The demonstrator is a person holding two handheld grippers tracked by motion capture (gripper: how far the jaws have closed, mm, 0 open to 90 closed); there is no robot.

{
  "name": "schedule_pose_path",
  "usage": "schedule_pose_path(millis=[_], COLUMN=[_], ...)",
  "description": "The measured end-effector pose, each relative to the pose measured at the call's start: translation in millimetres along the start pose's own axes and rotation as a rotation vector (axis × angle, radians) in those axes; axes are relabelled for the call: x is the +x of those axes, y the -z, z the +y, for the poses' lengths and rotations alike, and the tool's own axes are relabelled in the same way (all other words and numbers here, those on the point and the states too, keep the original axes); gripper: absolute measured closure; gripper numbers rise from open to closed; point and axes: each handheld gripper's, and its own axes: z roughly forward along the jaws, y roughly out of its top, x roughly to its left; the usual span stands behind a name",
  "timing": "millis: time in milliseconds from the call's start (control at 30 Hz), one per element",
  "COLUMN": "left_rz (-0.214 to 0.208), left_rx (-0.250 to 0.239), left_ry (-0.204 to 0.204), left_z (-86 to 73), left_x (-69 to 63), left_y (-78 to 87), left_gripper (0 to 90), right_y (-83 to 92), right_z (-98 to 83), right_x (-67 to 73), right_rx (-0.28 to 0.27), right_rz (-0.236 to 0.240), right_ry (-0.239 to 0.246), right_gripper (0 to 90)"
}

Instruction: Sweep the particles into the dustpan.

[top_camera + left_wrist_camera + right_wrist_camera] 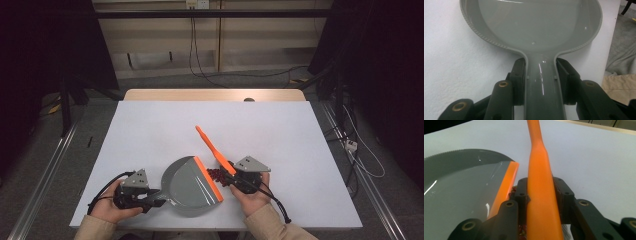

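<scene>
High view shows a desk (165, 125) with a white top, and the work happens close to its near edge, around the middle. The left hand-held gripper (152, 199) is clamped on the handle of a grey dustpan (189, 186); in the left gripper view the two black jaws press on both sides of the handle of this dustpan (541, 37), with no gap. The pan lies flat on the desk, and its orange lip (207, 178) faces to the right side of the desk.

The right hand-held gripper (235, 176) is clamped on an orange brush (212, 146). The handle of the brush points away from the person, toward the far edge and a little to the left. In the right gripper view the jaws hold the wide part of the brush (541, 195) tightly, and the orange lip (505, 187) of the dustpan (459, 190) is just beside it.

Small dark red pieces (216, 175) lie in a little heap on the desk, between the lip and the right hand-held gripper, touching the lip or almost.
</scene>
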Motion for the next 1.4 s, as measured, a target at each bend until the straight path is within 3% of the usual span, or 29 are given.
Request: schedule_pose_path(millis=[600,700,1400], left_rz=[0.013,-0.004,-0.005], left_rx=[0.003,0.000,-0.002], left_ry=[0.002,0.001,0.009], left_z=[2.6,2.6,2.5], left_x=[-2.5,-1.9,-2.0], left_y=[-2.4,-3.2,-3.5], left_gripper=[62.3,62.3,62.3], right_y=[-5.8,-5.8,-13.9], right_z=[0.7,0.5,4.1], right_x=[17.9,20.0,37.2], right_rx=[-0.017,-0.018,-0.032], right_rz=[0.031,0.034,0.073], right_ry=[-0.038,-0.045,-0.078], right_gripper=[69.3,69.3,69.3])
